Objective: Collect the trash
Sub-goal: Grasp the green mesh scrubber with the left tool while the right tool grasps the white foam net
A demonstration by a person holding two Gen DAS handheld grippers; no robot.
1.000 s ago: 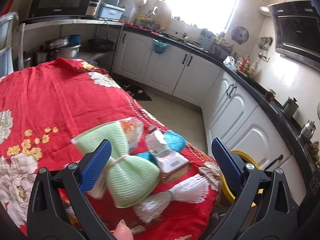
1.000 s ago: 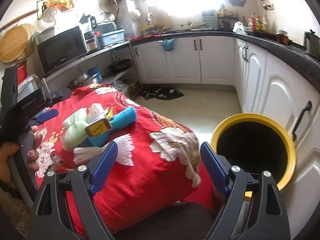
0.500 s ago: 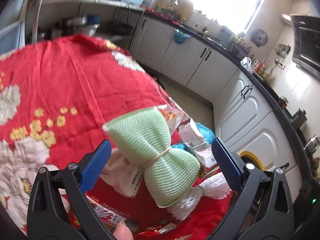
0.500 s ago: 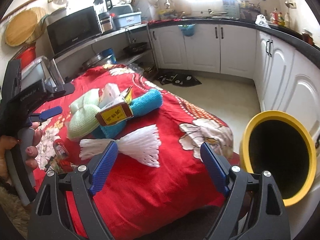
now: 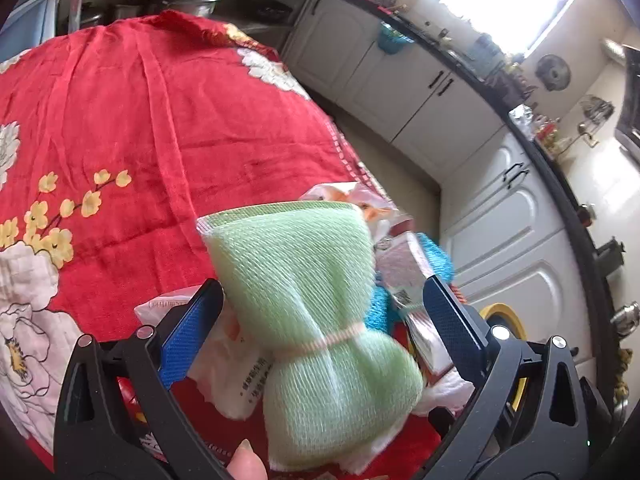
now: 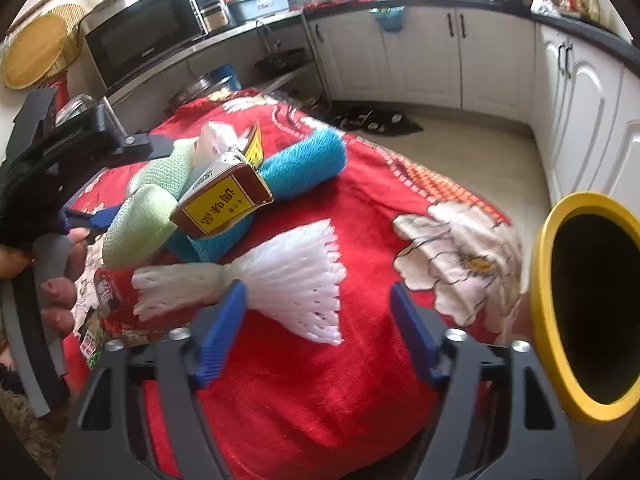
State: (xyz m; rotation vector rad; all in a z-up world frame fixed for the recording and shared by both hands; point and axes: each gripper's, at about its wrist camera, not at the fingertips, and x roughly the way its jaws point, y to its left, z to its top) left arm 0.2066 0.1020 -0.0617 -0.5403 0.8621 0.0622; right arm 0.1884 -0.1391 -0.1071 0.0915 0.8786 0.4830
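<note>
A pile of trash lies on the red flowered cloth [image 6: 320, 392]. A green foam net [image 5: 316, 320] tied at its middle lies between the open fingers of my left gripper [image 5: 320, 320]; it also shows in the right wrist view [image 6: 148, 216]. A white foam net [image 6: 276, 280] lies just ahead of my open right gripper [image 6: 320, 328]. A brown and yellow carton [image 6: 224, 200] rests on a blue foam net [image 6: 296, 168]. Plastic wrappers [image 5: 236, 360] lie under the pile. The yellow-rimmed bin [image 6: 588, 312] stands at the right.
White cabinets [image 6: 440, 60] and a dark counter run along the far wall. A microwave [image 6: 144, 40] sits on a shelf behind the table. A dark mat [image 6: 372, 120] lies on the floor. The table edge drops off toward the bin.
My left gripper has come down close over the green foam net, which now fills the space between its fingers. My right gripper has moved left toward the white foam net.
</note>
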